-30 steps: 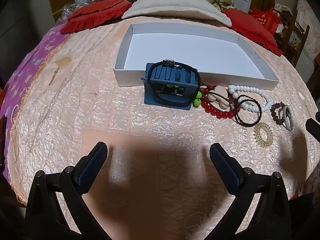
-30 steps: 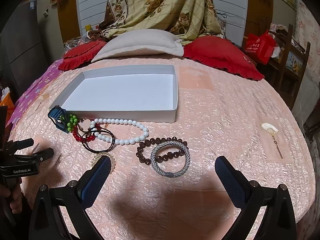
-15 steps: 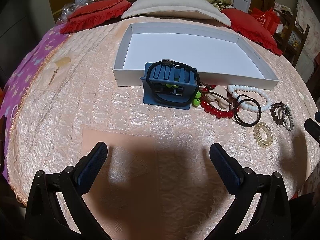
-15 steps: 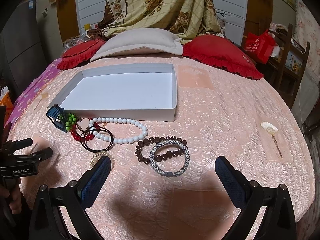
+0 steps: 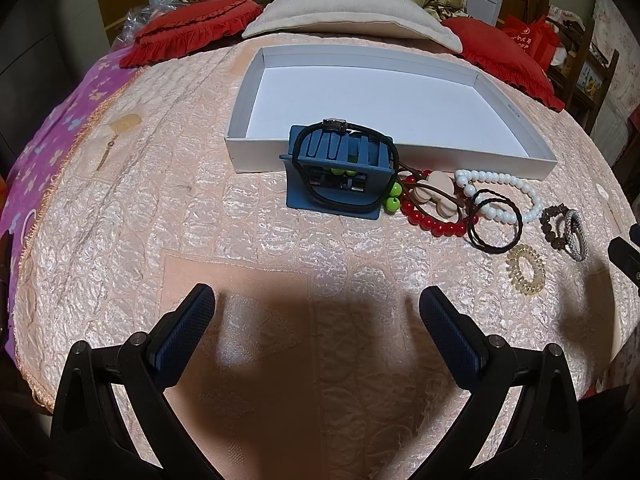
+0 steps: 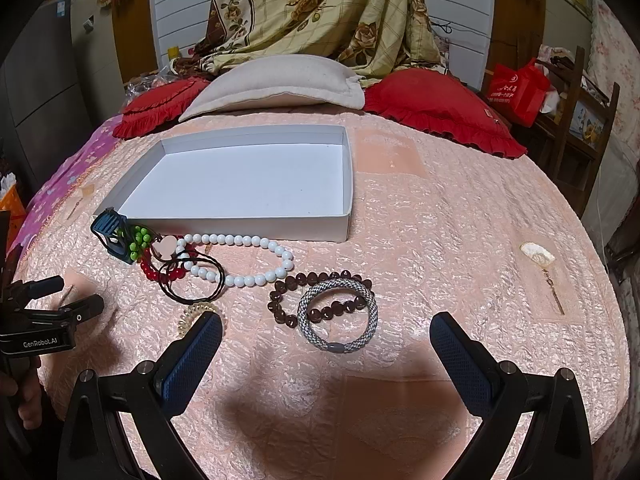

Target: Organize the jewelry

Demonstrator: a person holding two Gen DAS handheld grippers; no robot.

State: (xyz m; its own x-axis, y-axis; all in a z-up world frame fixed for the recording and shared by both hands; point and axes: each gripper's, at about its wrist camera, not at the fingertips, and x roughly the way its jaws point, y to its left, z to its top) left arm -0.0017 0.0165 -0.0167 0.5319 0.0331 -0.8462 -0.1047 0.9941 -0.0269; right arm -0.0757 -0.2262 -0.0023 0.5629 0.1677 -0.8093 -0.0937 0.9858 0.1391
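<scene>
While jaws gape, grey bracelet (image 6: 338, 316) between, ahead

Peach quilted bed (image 6: 460, 240), red pillows (image 6: 436, 116) — white slatted wall (image 6: 184, 12)

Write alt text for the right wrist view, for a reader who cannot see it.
An open right gripper hovers over a pink quilted bed, just short of a grey woven bracelet overlapping a dark brown bead bracelet. Beyond lie a white bead necklace, tangled hair ties and an empty white tray. The left gripper enters at far left.

The green beads (image 5: 340, 171) sit half hidden behind the blue stand (image 5: 340, 168) (count unclear).
</scene>
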